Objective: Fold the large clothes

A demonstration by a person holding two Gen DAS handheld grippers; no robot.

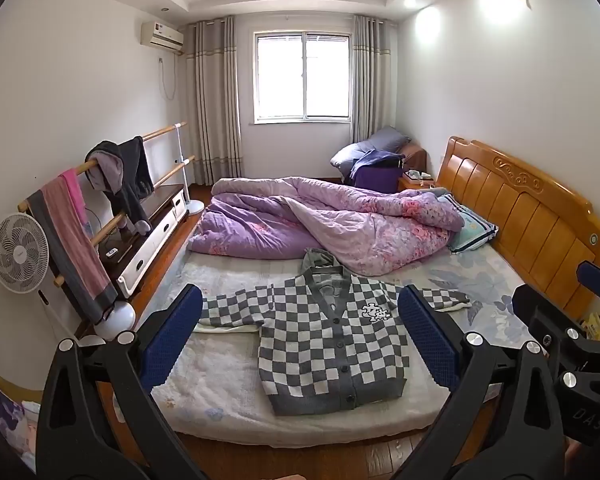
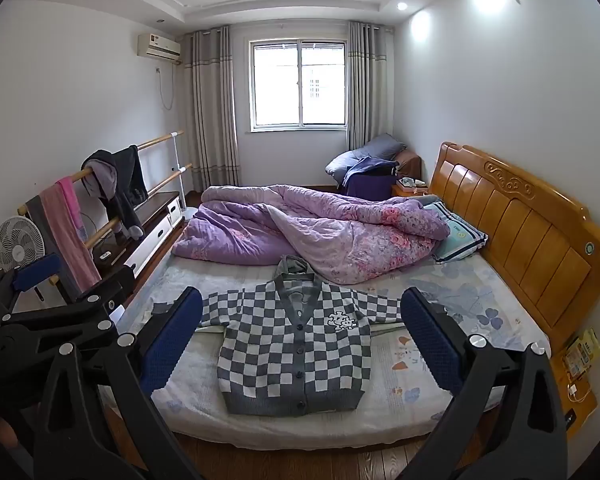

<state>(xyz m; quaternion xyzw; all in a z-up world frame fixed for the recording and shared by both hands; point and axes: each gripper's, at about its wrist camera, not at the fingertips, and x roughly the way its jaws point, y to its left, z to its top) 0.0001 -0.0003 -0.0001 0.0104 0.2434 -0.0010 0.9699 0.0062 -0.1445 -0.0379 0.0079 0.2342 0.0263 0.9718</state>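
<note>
A grey-and-white checkered cardigan [image 1: 324,336] with a grey hood lies flat, front up and buttoned, sleeves spread, on the near part of the bed [image 1: 220,408]. It also shows in the right wrist view [image 2: 292,348]. My left gripper [image 1: 300,336] is open and empty, held above the floor in front of the bed, with blue pads [image 1: 172,340] wide apart. My right gripper [image 2: 300,336] is open and empty too, held beside the left one. The right gripper shows at the right edge of the left wrist view [image 1: 560,320]; the left gripper shows at the left of the right wrist view [image 2: 48,300].
A rumpled purple floral quilt [image 1: 320,224] fills the far half of the bed. A pillow [image 1: 472,228] lies by the wooden headboard [image 1: 532,208]. A clothes rail with hanging garments [image 1: 112,184], a fan [image 1: 18,254] and a low cabinet [image 1: 156,224] stand at left.
</note>
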